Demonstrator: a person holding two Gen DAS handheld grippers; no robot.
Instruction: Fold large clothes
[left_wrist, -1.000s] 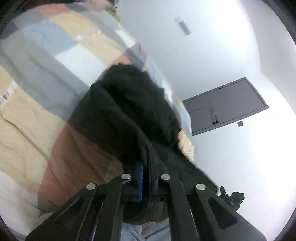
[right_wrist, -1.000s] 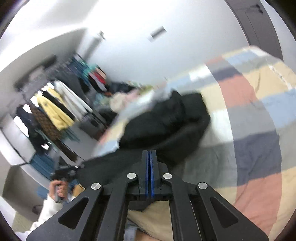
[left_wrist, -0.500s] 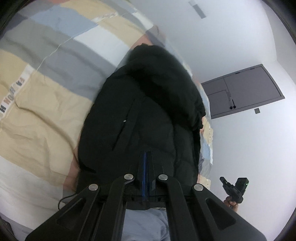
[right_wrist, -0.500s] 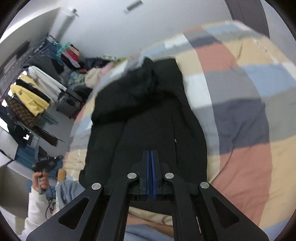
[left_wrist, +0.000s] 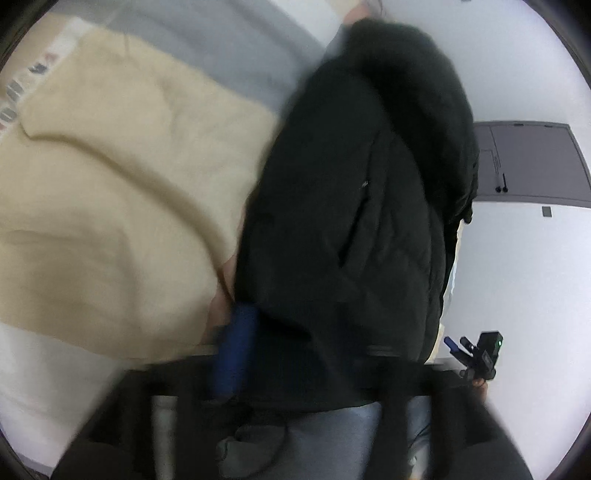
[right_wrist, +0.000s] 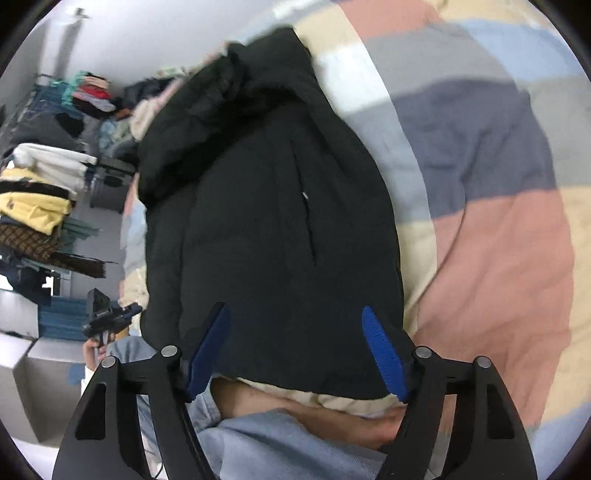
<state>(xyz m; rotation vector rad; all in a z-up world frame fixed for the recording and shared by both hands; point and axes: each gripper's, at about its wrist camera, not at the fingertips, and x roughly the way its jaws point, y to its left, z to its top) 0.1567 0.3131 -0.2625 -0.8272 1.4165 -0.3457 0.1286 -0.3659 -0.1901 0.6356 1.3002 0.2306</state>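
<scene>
Black jacket (right_wrist: 266, 221) lies flat on my bed's patchwork quilt (right_wrist: 498, 258), near its edge. My right tongs (right_wrist: 295, 350) are spread wide over its hem; left tongs (left_wrist: 258, 350) too blurred to judge. Clothes rack (right_wrist: 40, 192) by the wall.

Motion blur smears the left gripper (left_wrist: 314, 354) in its own wrist view: only one blue pad shows, its partner lost against the black jacket (left_wrist: 354, 206), so the jaws' spread cannot be read. The jacket's near hem is hidden behind the gripper frame. On the patchwork bedspread (left_wrist: 110, 206), printed lettering runs off the left edge, unreadable. A distant clothes rack (right_wrist: 40, 184) stays too small to sort.
</scene>
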